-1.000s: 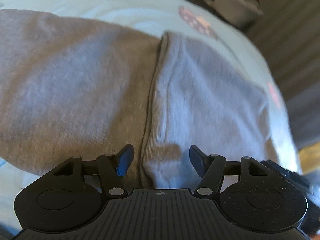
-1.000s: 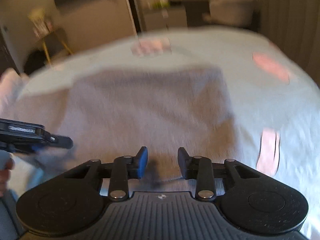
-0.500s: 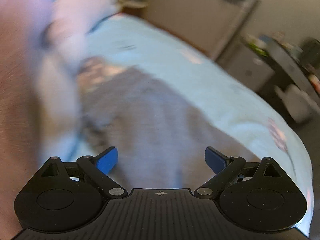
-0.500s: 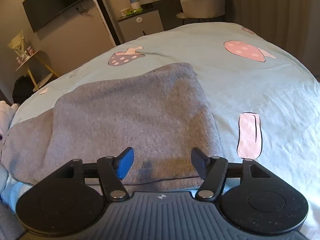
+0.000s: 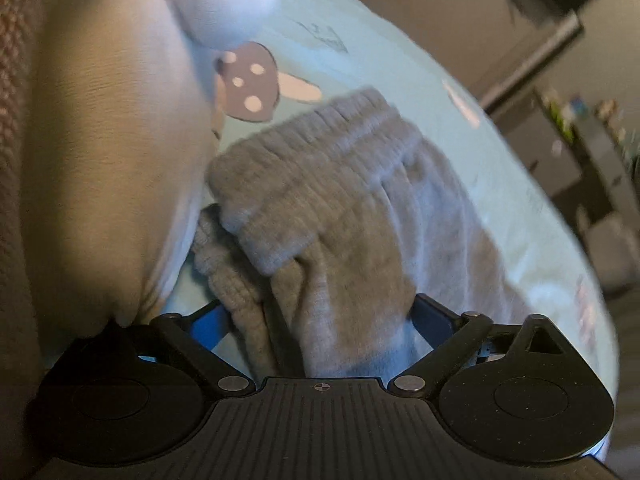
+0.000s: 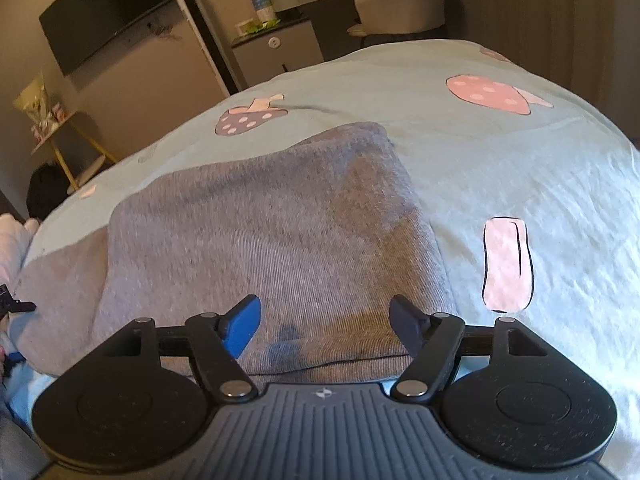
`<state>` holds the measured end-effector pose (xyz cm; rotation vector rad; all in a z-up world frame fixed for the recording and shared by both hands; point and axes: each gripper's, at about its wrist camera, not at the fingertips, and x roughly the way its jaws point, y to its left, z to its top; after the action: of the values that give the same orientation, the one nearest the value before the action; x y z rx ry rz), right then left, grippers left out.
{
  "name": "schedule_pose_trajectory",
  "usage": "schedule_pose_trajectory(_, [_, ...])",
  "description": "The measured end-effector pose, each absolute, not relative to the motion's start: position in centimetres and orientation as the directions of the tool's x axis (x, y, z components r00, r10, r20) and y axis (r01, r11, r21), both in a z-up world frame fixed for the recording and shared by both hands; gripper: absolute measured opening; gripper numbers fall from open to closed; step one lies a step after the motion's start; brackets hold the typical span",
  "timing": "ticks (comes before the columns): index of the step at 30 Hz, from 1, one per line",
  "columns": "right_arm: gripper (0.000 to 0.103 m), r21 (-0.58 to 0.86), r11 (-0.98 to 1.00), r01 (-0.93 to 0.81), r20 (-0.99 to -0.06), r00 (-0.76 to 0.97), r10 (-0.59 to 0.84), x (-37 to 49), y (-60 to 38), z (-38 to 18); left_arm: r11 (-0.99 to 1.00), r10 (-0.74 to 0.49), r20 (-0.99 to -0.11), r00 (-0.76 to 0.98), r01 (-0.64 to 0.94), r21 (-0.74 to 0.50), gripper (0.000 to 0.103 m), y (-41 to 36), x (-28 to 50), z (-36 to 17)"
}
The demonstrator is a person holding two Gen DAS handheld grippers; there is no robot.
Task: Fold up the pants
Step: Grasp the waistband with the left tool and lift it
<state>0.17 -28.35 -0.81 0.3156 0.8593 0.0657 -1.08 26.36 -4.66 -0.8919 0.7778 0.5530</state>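
The grey knit pants point(image 6: 272, 240) lie folded over on the light blue bedspread point(image 6: 520, 168). In the left wrist view their ribbed waistband end point(image 5: 320, 184) is bunched and lies between the wide-open fingers of my left gripper point(image 5: 320, 320); the fingers do not pinch it. My right gripper point(image 6: 324, 320) is open and empty, low over the near edge of the folded pants, with cloth showing between its fingers.
A pale pillow or cushion point(image 5: 100, 140) crowds the left of the left wrist view. The bedspread carries mushroom prints point(image 6: 486, 94). Beyond the bed stand a dresser point(image 6: 280, 46), a chair point(image 6: 400, 4), a wall TV point(image 6: 108, 12) and a small side table point(image 6: 60, 136).
My left gripper swung from the folded middle to the waistband end and opened wide around the bunched cloth. My right gripper opened wider and stayed over the near edge.
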Motion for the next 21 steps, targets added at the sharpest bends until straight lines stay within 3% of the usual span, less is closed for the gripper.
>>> schedule_pose_trajectory(1, [0.072,0.304,0.95,0.07,-0.732,0.656,0.185,0.1,-28.4,-0.8,0.503,0.114,-0.784,0.611,-0.716,-0.485,0.079,26.5,-1.5,-4.6])
schedule_pose_trajectory(3, [0.072,0.316,0.946,0.072,-0.726,0.66,0.192,0.1,-28.6,-0.8,0.501,0.107,-0.76,0.641,-0.695,-0.515,0.044,26.6,-2.5,-4.4])
schedule_pose_trajectory(6, [0.072,0.335,0.939,0.078,-0.725,0.658,0.204,0.2,-28.9,-0.9,0.517,0.051,-0.641,0.766,-0.569,-0.639,0.026,26.1,-3.7,-3.2])
schedule_pose_trajectory(8, [0.072,0.35,0.933,0.083,-0.725,0.655,0.214,0.4,-29.1,-1.1,0.539,0.031,-0.556,0.831,-0.482,-0.691,0.029,25.7,-4.1,-2.3])
schedule_pose_trajectory(10, [0.072,0.367,0.926,0.088,-0.721,0.656,0.223,0.4,-29.3,-1.2,0.55,0.042,-0.591,0.805,-0.513,-0.659,0.042,25.4,-3.3,-2.6])
schedule_pose_trajectory(12, [0.072,0.38,0.92,0.094,-0.72,0.654,0.231,0.5,-29.5,-1.4,0.52,0.068,-0.672,0.737,-0.602,-0.607,0.07,25.7,-2.7,-3.7])
schedule_pose_trajectory(13, [0.072,0.385,0.918,0.095,-0.719,0.655,0.234,0.5,-29.6,-1.4,0.506,0.074,-0.71,0.7,-0.64,-0.579,0.07,25.8,-2.3,-4.4])
schedule_pose_trajectory(15, [0.073,0.394,0.914,0.094,-0.716,0.656,0.241,0.5,-29.7,-1.5,0.515,0.081,-0.721,0.689,-0.648,-0.562,0.064,25.7,-1.8,-4.8])
schedule_pose_trajectory(16, [0.073,0.398,0.912,0.096,-0.714,0.657,0.243,0.5,-29.8,-1.5,0.516,0.085,-0.72,0.689,-0.648,-0.56,0.053,25.5,-1.7,-4.7])
schedule_pose_trajectory(17, [0.073,0.403,0.91,0.097,-0.711,0.659,0.245,0.5,-29.9,-1.4,0.526,0.084,-0.72,0.688,-0.645,-0.555,0.03,25.3,-1.6,-4.5])
schedule_pose_trajectory(21, [0.073,0.453,0.883,0.119,-0.67,0.699,0.249,-0.3,-30.7,-1.2,0.675,0.134,-0.69,0.711,-0.575,-0.462,0.019,23.3,-1.3,-0.7])
